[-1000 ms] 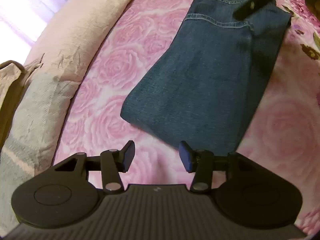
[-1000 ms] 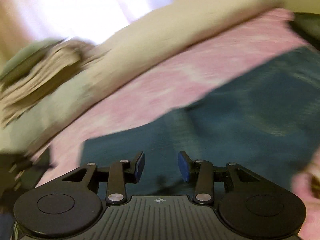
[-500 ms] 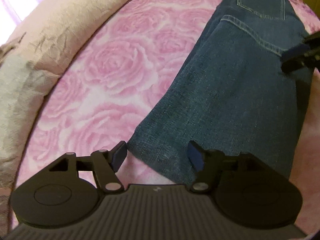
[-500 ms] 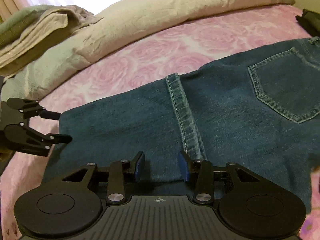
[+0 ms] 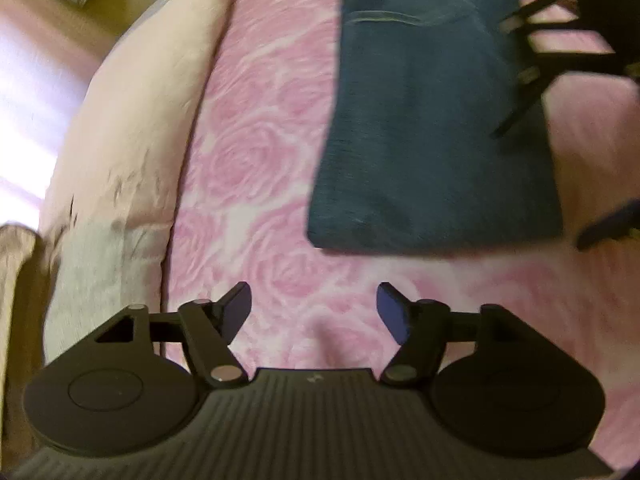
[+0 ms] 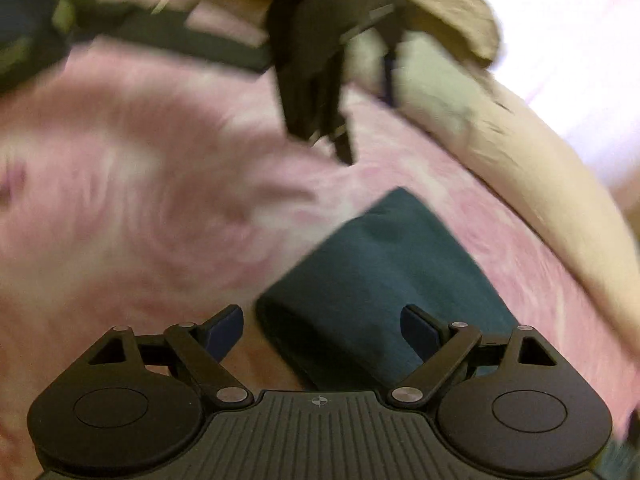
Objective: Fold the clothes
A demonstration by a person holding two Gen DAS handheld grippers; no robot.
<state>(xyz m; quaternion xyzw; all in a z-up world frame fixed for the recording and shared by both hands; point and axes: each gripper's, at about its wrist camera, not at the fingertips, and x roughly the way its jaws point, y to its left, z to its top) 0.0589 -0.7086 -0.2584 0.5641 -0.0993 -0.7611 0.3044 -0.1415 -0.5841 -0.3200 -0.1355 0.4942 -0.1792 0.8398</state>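
Note:
Blue jeans (image 5: 432, 120), folded into a long strip, lie on a pink rose bedspread (image 5: 260, 160). My left gripper (image 5: 314, 308) hovers over bare bedspread just short of the jeans' near folded end; its jaws are opening with nothing between them. A finger (image 5: 608, 224) of the other gripper shows blurred at the jeans' right edge. In the right wrist view, my right gripper (image 6: 322, 332) is over a corner of the jeans (image 6: 384, 280). Its jaws are opening wide, the denim below them but not pinched. The left gripper (image 6: 316, 92) shows blurred beyond.
A long cream pillow (image 5: 120, 160) runs along the bed's far side, also in the right wrist view as the cream pillow (image 6: 540, 184). A crumpled beige cloth pile (image 6: 440, 12) sits at its end. Bright window light lies behind it.
The left gripper pulled back off the jeans' end and its jaws widened. The right view swung and rolled from the seam and pocket area to the folded corner, and its jaws spread wide.

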